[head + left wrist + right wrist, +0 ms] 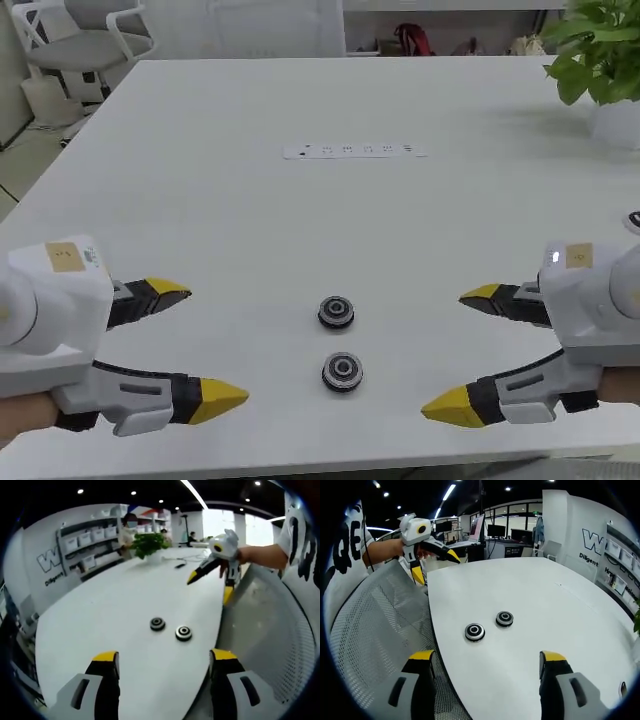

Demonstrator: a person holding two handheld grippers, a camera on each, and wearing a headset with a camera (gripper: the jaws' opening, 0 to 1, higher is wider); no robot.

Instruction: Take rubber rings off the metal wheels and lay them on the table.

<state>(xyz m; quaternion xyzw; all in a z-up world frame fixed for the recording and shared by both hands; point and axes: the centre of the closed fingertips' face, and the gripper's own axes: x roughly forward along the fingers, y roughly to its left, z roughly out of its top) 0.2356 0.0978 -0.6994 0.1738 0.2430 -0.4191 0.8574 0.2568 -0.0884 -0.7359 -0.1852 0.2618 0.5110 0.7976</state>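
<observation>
At 8 o'clock in the head view, the white left gripper (197,345), with yellow-tipped black jaws, hovers over the wide white table (250,220). Its jaws are spread wide and hold nothing, and their tips point toward 3 o'clock. Near the middle of the table's front edge, two small round metal wheels lie flat and apart from each other. Each wears a black rubber ring around a silver hub. The farther wheel (336,312) sits at 12 o'clock of the nearer wheel (342,371), which is close to the table's edge. Both lie between the two grippers and touch neither. A flat white power strip (355,151) lies well beyond them, toward 12 o'clock. At 4 o'clock the matching white right gripper (460,350) faces 9 o'clock, its jaws likewise released and empty. In each gripper view the two wheels lie ahead between the parted jaws, with the other gripper beyond them. A green leafy plant (600,50) in a white pot stands at 1 o'clock, by the table's far right corner.
</observation>
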